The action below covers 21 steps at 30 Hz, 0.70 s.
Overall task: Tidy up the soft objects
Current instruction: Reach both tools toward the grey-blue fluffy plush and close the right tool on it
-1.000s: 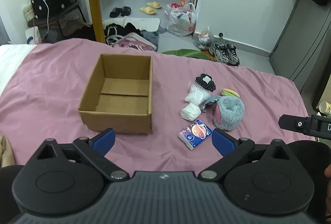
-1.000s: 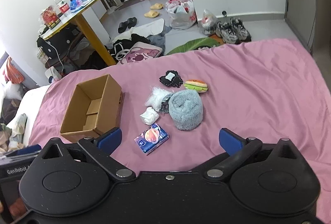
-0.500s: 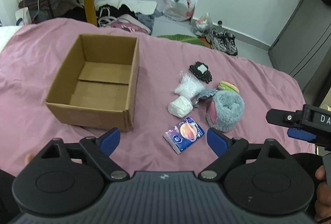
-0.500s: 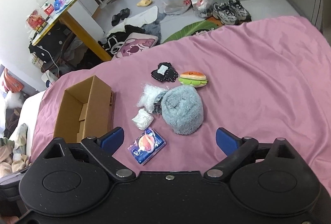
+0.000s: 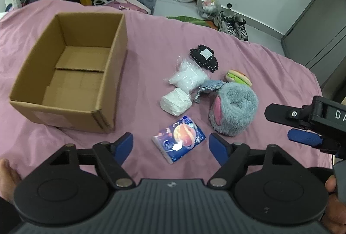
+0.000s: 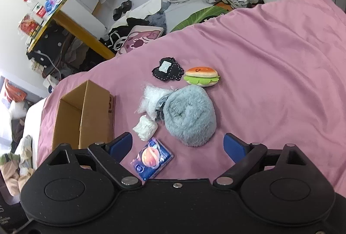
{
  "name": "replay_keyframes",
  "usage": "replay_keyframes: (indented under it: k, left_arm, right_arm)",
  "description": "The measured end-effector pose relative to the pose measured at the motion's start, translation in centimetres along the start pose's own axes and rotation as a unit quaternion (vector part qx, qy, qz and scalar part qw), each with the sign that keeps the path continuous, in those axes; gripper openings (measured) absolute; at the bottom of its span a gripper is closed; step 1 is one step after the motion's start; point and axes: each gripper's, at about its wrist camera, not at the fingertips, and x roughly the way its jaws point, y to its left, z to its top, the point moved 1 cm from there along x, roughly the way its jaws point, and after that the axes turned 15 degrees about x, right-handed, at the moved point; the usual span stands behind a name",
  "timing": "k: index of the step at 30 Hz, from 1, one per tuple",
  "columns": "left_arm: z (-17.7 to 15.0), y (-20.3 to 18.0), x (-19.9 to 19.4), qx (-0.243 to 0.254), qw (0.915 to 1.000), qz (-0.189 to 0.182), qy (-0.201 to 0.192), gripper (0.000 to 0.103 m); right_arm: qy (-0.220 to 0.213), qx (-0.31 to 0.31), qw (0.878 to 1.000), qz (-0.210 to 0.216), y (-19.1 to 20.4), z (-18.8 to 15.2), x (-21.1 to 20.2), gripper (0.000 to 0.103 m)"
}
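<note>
Both grippers hang over the bed, each with its fingers spread wide and nothing between them. The left gripper sits just above the tissue pack, which lies flat on the pink sheet between the blue pads. The right gripper is over the near edge of the fluffy grey plush, with the same tissue pack under its left finger.

The box stands open and empty on the left side of the bed, apart from the pile. The soft things lie in a loose cluster to its right: a white wad just beyond the tissue pack, a clear bag of white stuffing touching the wad, a grey knit piece tucked against the plush, a burger toy beside the plush's far side, and a black patch just beside the burger.

A hand shows at the left edge.
</note>
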Motion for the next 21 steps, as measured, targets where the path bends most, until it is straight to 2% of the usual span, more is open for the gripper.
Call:
replay_keyframes:
  k: [2, 6, 9, 17, 21]
  left_arm:
    - [0.4, -0.2, 0.5, -0.003, 1.0000, -0.003, 0.000, 0.074]
    - [1.5, -0.6, 1.7, -0.007, 0.9999, -0.015, -0.001, 0.064]
    - [2.4, -1.1, 2.6, -0.010, 0.9996, -0.028, -0.002, 0.057]
    - [4.5, -1.9, 5.7, -0.033, 0.9973, -0.064, 0.010, 0.048]
    - [5.2, -2.1, 7.4, -0.051, 0.9946, -0.088, 0.020, 0.047]
  right_arm:
    - [0.002, 0.014, 1.000, 0.001, -0.6, 0.4, 0.4, 0.081]
    - [0.008, 0.037, 0.999, 0.002, -1.3, 1.1, 1.5, 0.068]
    - [0.010, 0.056, 0.998, 0.000, -1.9, 1.7, 2.1, 0.062]
    - [0.015, 0.115, 0.993, -0.006, -3.7, 2.8, 4.1, 0.050]
    - [0.019, 0.134, 0.991, -0.011, -4.0, 3.0, 4.9, 0.042]
